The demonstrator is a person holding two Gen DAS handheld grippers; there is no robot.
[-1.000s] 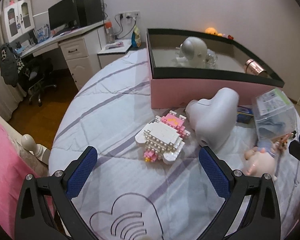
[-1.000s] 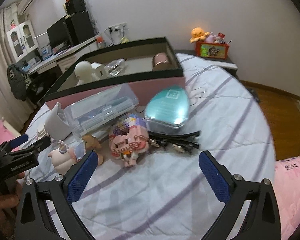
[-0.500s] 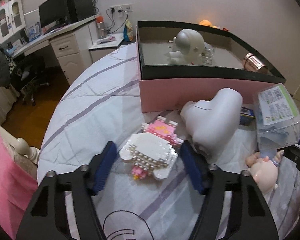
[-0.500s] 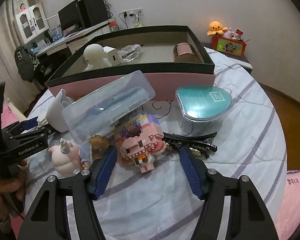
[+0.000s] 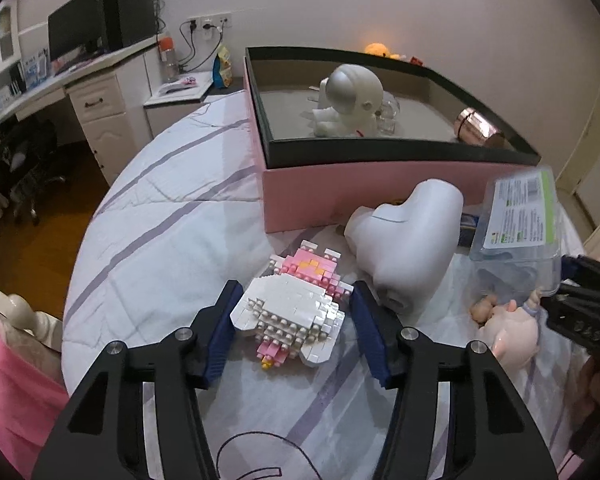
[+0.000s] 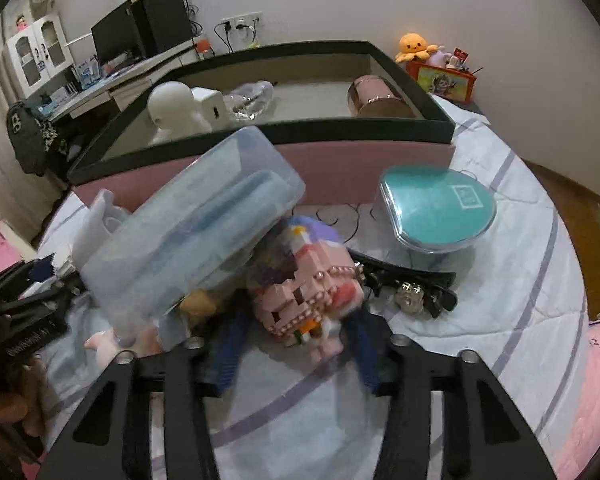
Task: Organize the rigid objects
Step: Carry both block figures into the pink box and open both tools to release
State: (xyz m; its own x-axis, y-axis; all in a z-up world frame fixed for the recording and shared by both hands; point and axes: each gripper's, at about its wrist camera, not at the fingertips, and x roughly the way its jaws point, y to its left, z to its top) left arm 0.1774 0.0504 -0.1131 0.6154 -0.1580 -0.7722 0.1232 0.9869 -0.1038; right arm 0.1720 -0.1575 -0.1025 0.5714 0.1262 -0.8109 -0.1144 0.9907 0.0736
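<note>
My left gripper has closed onto a white and pink block figure lying on the bed; both blue pads touch its sides. My right gripper has closed around a pink and purple block figure, with its pads at the figure's sides; this view is blurred. A pink box with a black rim stands behind and holds a white astronaut figure and a rose-gold cylinder. The box also shows in the right wrist view.
A white hair-dryer-shaped object, a clear plastic case and a pink unicorn doll lie right of the left gripper. A teal tin and a black hair clip lie right of the right gripper. The bed edge drops off at left.
Both grippers have moved forward and narrowed from wide open until their pads reach the sides of their block figures.
</note>
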